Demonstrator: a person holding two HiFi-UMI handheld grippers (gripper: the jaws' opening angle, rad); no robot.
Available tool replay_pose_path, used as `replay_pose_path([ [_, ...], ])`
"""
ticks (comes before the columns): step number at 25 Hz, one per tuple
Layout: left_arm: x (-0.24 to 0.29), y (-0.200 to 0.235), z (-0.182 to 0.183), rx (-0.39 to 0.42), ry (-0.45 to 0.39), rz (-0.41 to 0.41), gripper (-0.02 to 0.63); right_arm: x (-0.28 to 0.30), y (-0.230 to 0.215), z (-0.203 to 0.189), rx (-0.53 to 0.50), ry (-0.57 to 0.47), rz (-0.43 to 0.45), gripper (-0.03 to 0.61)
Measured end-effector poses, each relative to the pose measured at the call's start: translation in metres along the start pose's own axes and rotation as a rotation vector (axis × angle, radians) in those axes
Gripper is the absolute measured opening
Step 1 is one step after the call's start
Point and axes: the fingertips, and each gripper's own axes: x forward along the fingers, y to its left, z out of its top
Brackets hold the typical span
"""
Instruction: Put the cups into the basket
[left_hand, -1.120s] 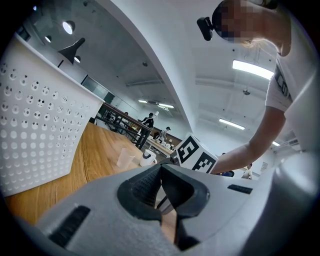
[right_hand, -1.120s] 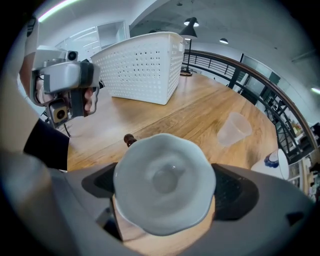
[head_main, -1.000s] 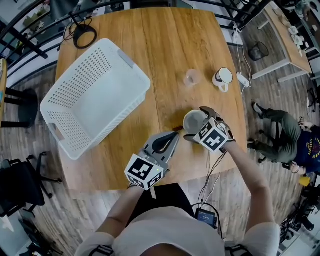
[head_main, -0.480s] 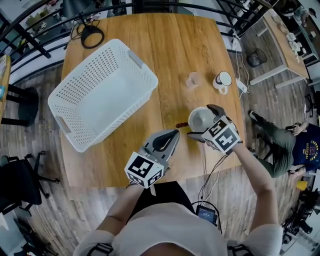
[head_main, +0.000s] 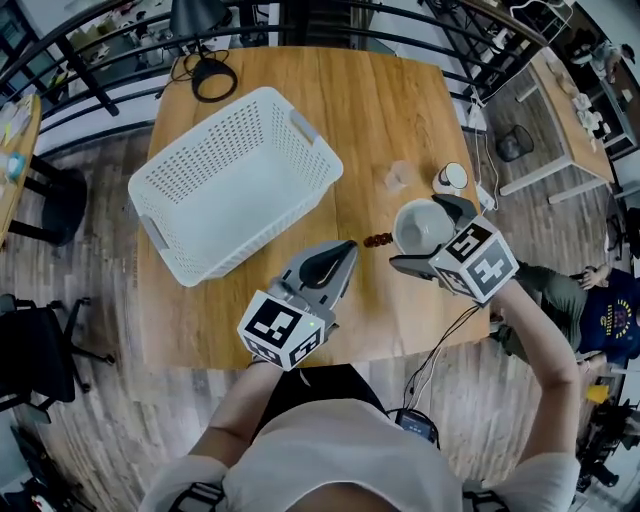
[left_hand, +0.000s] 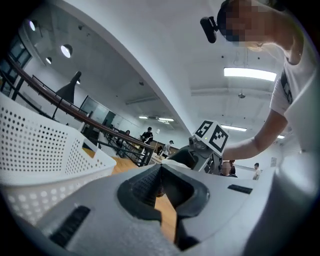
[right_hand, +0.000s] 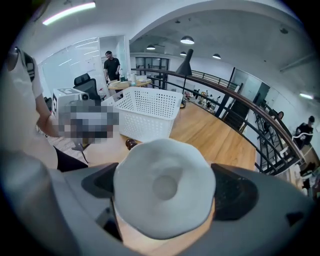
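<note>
Head view: cup (head_main: 418, 224) in right claw (head_main: 427, 236)

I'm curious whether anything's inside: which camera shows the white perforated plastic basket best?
The head view: it looks down into the whole white perforated plastic basket, empty. The left gripper view shows one wall close; the right gripper view, only its outside.

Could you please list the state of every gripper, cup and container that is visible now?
Left gripper: shut, empty.
Right gripper: shut on grey cup.
Grey cup: gripped between the right jaws, nothing seen inside.
Clear cup: upright on table, free.
Mug: upright on table, free.
Basket: upright on table, empty.
</note>
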Motion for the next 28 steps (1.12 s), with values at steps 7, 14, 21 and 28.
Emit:
replay_pose_path([
  [7, -0.021, 0.043, 0.077, 0.115, -0.107, 0.100, 0.009, -0.024, 0.000, 0.073, -0.101, -0.032, -0.001, 0.561],
  [14, -0.051, 0.087, 0.116, 0.147, -0.172, 0.223, 0.009, -0.017, 0.002, 0.135, -0.200, -0.054, -0.001, 0.561],
  [21, -0.084, 0.120, 0.135, 0.176, -0.204, 0.316, 0.009, 0.011, 0.013, 0.195, -0.294, -0.089, 0.032, 0.561],
  [28, -0.122, 0.157, 0.142, 0.175, -0.214, 0.426, 0.009, 0.057, 0.040, 0.242, -0.392, -0.097, 0.105, 0.561],
])
